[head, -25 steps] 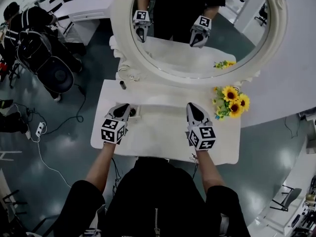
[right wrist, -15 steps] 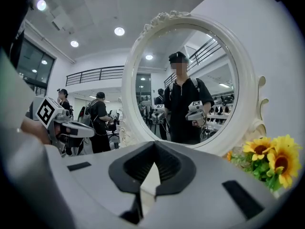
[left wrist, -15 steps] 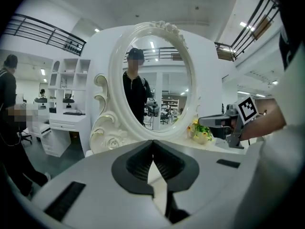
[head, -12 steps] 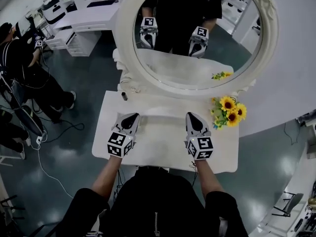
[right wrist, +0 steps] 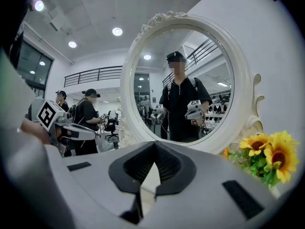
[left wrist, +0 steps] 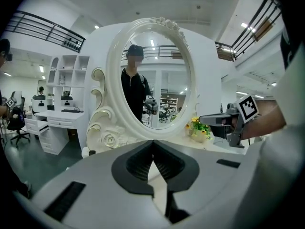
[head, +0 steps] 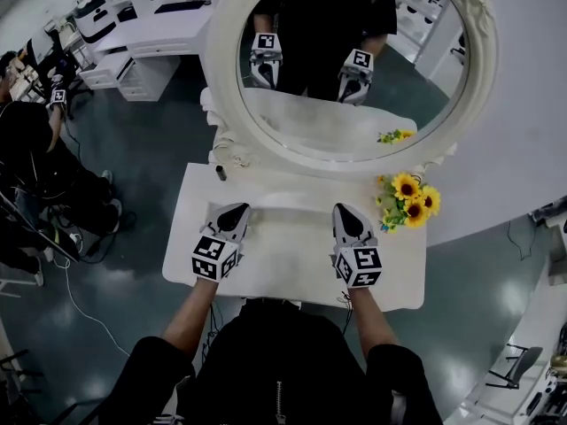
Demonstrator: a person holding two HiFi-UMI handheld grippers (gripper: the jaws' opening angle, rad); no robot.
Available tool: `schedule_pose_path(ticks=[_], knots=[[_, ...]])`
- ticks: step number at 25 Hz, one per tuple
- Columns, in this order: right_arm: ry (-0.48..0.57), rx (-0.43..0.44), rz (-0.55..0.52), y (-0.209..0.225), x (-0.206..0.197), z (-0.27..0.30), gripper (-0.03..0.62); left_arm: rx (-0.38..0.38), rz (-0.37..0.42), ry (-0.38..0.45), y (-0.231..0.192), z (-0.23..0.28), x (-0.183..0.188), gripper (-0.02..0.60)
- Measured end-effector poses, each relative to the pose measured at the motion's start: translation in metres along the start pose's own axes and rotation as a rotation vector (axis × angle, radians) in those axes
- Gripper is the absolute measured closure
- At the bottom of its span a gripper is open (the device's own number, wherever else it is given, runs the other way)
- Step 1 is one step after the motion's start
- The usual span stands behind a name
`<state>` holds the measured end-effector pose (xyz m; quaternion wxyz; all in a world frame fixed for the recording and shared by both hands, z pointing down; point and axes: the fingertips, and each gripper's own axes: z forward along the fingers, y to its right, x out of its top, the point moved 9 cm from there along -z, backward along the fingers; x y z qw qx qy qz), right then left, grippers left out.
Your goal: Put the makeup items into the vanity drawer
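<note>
- Step in hand: I judge this a pause between placements, or the end of the task. My left gripper (head: 237,209) and right gripper (head: 345,209) carry nothing.
- Fingers: the left fingers (left wrist: 139,162) are clenched tip to tip with nothing between them. The right fingers (right wrist: 138,163) are the same.
- Pose: my left forearm (head: 190,312) and right forearm (head: 372,312) rise from the lower centre of the head view, roughly parallel. The grippers sit well apart, either side of the middle of the tabletop (head: 283,264). Both aim at the mirror, tipped slightly down. I cannot tell whether they touch the surface.
- Task items: no makeup item shows on the bare white tabletop. No view shows the vanity drawer open, and my body hides its front at the lower edge.
- One small dark object (head: 220,173) stands at the tabletop's upper left, against the base of the mirror (head: 221,78). It is too small to identify.
- Next move, as a judgement: if that object is makeup, the left gripper is nearer. It would need its fingers released, a reach to the upper left, and the drawer pulled out.
- Far: the sunflowers (head: 412,193) stand at the right, clear of the right gripper.
</note>
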<state>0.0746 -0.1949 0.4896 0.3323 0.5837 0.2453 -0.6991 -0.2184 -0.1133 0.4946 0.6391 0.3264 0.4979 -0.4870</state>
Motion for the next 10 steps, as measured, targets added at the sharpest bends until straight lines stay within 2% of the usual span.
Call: schedule_pose_path(ticks=[10], knots=[[-0.015, -0.004, 0.004, -0.0003, -0.0008, 0.0004, 0.591, -0.004, -0.018, -0.009, -0.0005, 0.0019, -0.0011, 0.561]])
